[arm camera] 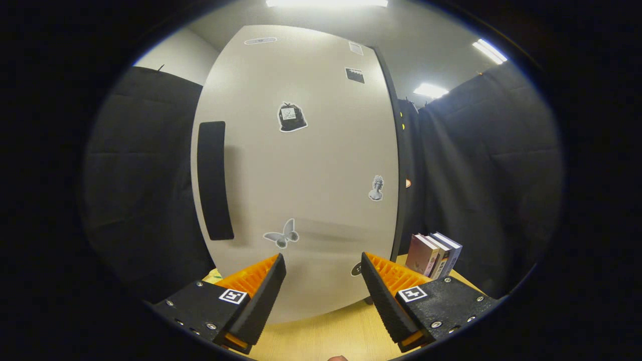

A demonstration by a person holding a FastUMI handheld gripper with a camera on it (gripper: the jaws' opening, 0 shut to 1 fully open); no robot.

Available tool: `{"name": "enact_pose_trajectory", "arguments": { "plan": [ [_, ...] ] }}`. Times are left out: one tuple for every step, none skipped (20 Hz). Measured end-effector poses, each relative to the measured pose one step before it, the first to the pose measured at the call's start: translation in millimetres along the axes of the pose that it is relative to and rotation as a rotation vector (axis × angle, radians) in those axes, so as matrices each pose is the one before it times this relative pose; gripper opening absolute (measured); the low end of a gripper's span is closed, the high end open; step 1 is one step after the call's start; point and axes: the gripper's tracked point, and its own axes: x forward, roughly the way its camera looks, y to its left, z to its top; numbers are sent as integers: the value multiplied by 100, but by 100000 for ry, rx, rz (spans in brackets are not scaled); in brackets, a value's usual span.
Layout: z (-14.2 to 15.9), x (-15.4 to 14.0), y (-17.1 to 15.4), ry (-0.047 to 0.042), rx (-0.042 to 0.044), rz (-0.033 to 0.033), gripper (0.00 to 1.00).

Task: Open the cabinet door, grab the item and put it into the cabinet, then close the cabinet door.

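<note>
**Gripper facing closed cabinet door, jaws apart**

Centre-left of frame: tall black handle (214,180) on the pale grey cabinet door (321,165), shut, dotted with small stickers. Bottom centre: gripper (323,271) fingers spread wide, holding nothing, just short of the door over the light wooden tabletop (326,336). Lower right: upright row of books (434,254) beside the cabinet, beyond the right finger.

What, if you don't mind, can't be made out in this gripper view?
- Cabinet interior: hidden behind the shut cabinet door.
- Stickers: print too small to read.
- Books: titles too small, spines turned away.
- Wooden table: mostly hidden by the door and the open gripper.
</note>
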Motion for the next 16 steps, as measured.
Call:
{"name": "enact_pose_trajectory", "arguments": {
  "plan": [
    [78, -437, -158, -388, -181, -57, 93],
    [-40, -419, -331, -564, 33, -36, 93],
    [163, -584, -244, -668, 233, -57, 93],
    [105, -707, -202, -807, 347, -71, 93],
    [195, -871, -105, -755, 627, 272, 93],
    [77, -888, -96, -551, 325, 145, 94],
    [-28, -953, -243, -149, -63, -102, 94],
    [-81, -844, -256, -218, 34, -2, 93],
    [-87, -946, -199, -389, -145, -201, 93],
    [-99, -883, -220, -451, -163, -372, 93],
    [-283, -753, -321, -245, -179, -295, 93],
    [-334, -716, -213, -175, -159, -223, 93],
    [-221, -807, -104, -108, -204, -166, 93],
    [-304, -781, -95, 59, -419, -185, 94],
    [-248, -678, -147, 54, -422, -286, 93],
    [-369, -504, -153, -114, -346, -219, 94]
  ]
}}
